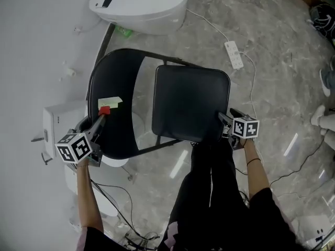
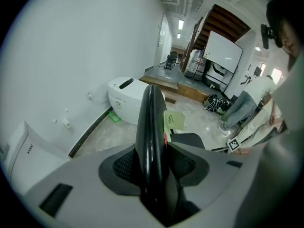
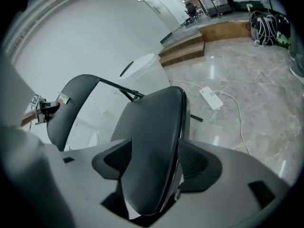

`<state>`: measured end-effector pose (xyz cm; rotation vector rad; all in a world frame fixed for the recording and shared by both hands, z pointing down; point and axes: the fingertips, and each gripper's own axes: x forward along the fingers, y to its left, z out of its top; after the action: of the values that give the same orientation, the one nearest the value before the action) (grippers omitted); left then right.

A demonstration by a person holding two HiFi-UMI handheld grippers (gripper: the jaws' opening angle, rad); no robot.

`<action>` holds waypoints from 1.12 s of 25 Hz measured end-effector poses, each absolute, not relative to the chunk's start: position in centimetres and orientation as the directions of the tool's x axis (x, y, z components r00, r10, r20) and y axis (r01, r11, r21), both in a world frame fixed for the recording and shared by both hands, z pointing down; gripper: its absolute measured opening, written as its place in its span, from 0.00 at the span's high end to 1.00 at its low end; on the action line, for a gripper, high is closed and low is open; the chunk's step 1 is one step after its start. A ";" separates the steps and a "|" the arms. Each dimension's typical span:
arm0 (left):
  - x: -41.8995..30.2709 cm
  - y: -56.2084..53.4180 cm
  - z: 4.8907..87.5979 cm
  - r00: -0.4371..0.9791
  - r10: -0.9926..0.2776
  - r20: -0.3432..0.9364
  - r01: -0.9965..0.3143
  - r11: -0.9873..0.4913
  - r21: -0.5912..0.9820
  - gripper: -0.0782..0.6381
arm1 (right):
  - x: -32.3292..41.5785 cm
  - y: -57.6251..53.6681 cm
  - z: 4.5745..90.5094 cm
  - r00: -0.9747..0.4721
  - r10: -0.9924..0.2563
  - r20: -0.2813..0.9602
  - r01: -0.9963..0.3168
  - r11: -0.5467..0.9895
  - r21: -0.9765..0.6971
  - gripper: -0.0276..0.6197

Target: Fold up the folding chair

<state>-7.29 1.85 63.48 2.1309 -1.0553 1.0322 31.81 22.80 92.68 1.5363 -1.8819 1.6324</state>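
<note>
A white box (image 1: 58,120) stands by the wall, just left of the chair (image 1: 178,114). The left hand-held gripper (image 1: 101,116) is clamped on the edge of the backrest (image 1: 116,77), a pad on each face, just below a yellow note (image 1: 111,102) stuck there. Beyond the chair, near its frame, a rounded white appliance (image 1: 138,4) sits on the floor (image 1: 272,98). The chair stands on that floor, not yet folded. The right hand-held gripper (image 1: 224,122) has its jaws wide, the seat (image 1: 196,90) front edge between them, unclamped. The person's legs (image 1: 209,192) crowd that edge. A power strip (image 1: 234,55) lies beyond the chair to the right, and shoes (image 1: 322,17) farther right.
</note>
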 end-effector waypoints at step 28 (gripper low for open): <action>-6.2 2.2 64.9 0.443 -0.302 0.844 -0.796 -0.566 0.215 0.69 | 29.8 20.2 101.4 -0.705 -0.555 0.442 -0.409 -0.192 -0.892 0.48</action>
<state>-6.23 2.22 64.86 2.0875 -0.9162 1.0501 29.83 20.24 101.37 1.2380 -2.0619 2.1869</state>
